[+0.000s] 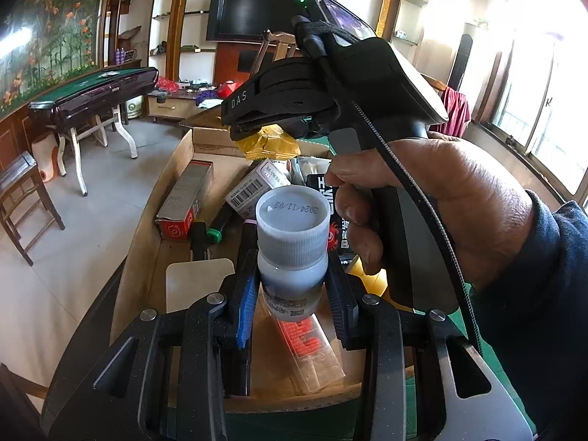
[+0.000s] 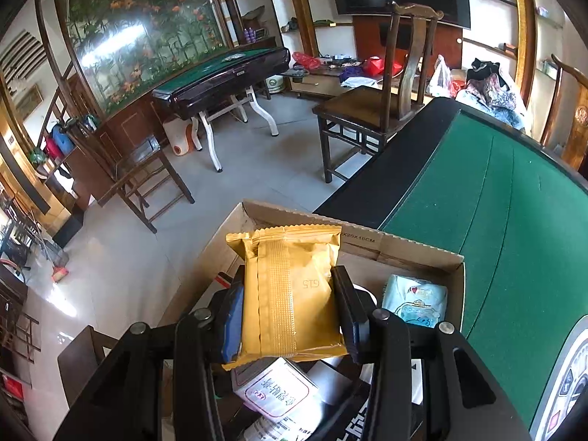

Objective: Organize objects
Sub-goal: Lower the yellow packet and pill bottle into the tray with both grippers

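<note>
Between left tongs (image 1: 292,290), white-capped bottle (image 1: 292,257), between right tongs (image 2: 290,312), gold packet (image 2: 290,294)

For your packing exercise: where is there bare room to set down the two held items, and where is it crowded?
Free: the green tabletop right of the cardboard box, and the box floor along its left wall, beside the red-ended carton. Crowded: the box's middle, under the white-capped bottle and yellow packet.
</note>
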### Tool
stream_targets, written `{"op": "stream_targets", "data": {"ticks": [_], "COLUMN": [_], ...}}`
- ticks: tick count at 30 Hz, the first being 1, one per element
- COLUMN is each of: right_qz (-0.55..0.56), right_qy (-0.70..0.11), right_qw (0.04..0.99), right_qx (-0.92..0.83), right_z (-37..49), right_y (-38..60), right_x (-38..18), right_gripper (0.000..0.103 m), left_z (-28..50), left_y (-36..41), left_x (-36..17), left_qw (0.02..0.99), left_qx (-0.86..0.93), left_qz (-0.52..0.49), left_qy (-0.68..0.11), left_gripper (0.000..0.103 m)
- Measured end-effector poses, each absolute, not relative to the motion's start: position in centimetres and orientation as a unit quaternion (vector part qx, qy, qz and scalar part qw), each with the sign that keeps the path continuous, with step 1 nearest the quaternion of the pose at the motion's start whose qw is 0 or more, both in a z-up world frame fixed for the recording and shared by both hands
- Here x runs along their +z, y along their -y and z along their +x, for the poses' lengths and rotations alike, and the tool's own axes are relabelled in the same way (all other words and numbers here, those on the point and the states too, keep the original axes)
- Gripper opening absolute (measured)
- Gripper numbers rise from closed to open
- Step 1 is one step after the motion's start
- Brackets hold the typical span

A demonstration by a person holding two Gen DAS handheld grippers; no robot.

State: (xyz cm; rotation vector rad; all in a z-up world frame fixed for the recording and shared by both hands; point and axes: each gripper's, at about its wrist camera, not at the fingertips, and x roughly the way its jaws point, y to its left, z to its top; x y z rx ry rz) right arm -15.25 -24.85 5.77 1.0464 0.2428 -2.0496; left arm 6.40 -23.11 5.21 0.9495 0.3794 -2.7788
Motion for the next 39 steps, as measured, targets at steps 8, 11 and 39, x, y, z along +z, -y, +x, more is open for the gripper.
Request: {"op": "stream_targets", "data": {"ticks": [8, 11, 39], "right_qz": [0.419, 0.422, 0.415], "right_qy": [-0.117, -0.129, -0.196], "right_qw": [0.398, 0.391, 0.387], "right_qx": [-0.808, -0.808, -0.800], "right_z": [-15.9, -16.2, -14.3], "right_y": [25.5, 25.9, 28.0], "right_x": [5.1, 4.7, 2.6], "right_gripper": [0.044, 0.044, 0.044], "left_z": [6.2, 6.2, 6.1], "left_y": [22.8, 22.7, 22.8], "left_x": [4.8, 4.5, 3.5], "left_qw": [0.094, 0.096, 0.101], "left_qx": [-0.933, -0.932, -0.932], "left_qz": [0.324, 0.326, 0.321], "left_qy": [-0.126, -0.127, -0.134], "left_gripper": [0.034, 0.034, 0.034]}}
